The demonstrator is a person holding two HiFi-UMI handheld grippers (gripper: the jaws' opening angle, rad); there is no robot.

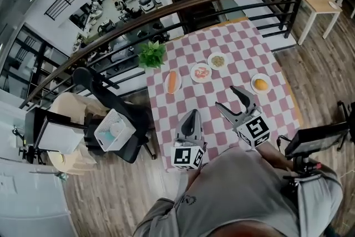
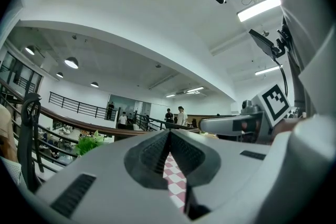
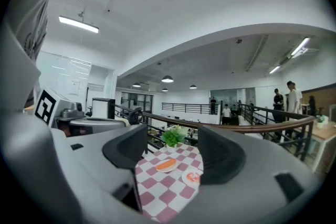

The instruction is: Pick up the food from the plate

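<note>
Several small plates of food sit on the pink-and-white checked table [image 1: 244, 41]. An oblong plate holds a long orange piece [image 1: 172, 82] [image 3: 166, 165]. To its right are a round plate of pink-red food [image 1: 201, 72] [image 3: 191, 177], a plate of greenish-brown food [image 1: 218, 60] and a plate with a yellow-orange piece [image 1: 260, 84]. My left gripper [image 1: 191, 119] [image 2: 169, 136] hangs over the near table edge, jaws shut and empty. My right gripper [image 1: 226, 98] [image 3: 173, 152] is held over the near right part, open and empty, with the orange piece and the pink-red food showing through its gap.
A potted green plant [image 1: 152, 54] stands at the table's far left corner. A dark railing with a wooden handrail [image 1: 222, 0] runs behind the table. A black chair with a white basket [image 1: 113, 129] stands left, a monitor on a stand [image 1: 313, 141] right. People stand in the distance.
</note>
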